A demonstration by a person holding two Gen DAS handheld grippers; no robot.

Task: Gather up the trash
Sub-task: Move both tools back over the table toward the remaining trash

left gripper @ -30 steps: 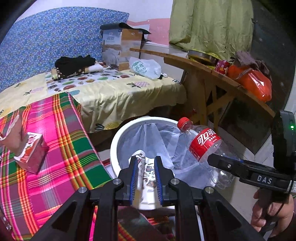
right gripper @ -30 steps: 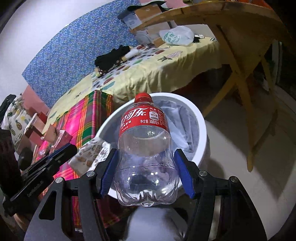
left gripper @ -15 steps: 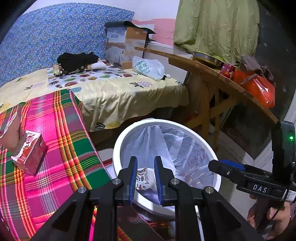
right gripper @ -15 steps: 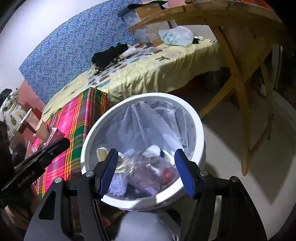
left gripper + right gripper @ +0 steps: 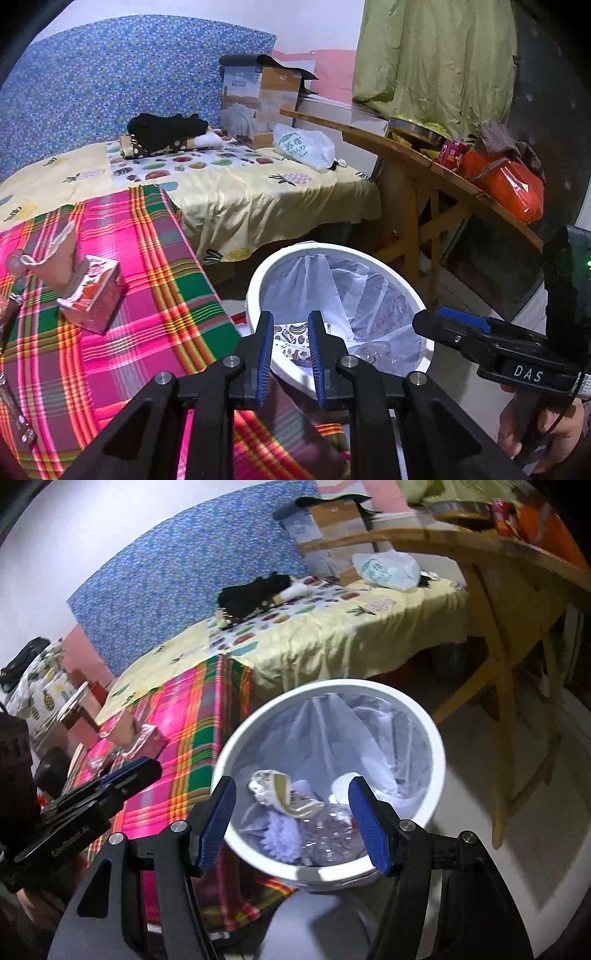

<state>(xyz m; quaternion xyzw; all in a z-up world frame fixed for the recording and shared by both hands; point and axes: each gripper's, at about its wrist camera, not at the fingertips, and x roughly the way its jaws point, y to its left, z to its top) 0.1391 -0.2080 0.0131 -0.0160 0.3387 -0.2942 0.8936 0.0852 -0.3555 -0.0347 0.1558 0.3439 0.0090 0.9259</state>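
The clear cola bottle (image 5: 328, 836) and patterned wrapper (image 5: 291, 338) have dropped from both grippers into the white lined bin (image 5: 437, 753) just beyond them. The right gripper (image 5: 293, 821) gapes empty, and the left gripper (image 5: 290, 356) is narrowly parted, empty. Next, I'd judge: the pink carton (image 5: 98, 297) on the plaid bedcover (image 5: 155, 332), left.

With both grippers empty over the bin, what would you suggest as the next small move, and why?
Probably swing the left gripper left toward the pink carton on the plaid cloth. The bottle and wrapper already lie in the white bin, nothing sits between either gripper's fingers, and the carton is the nearest likely trash.
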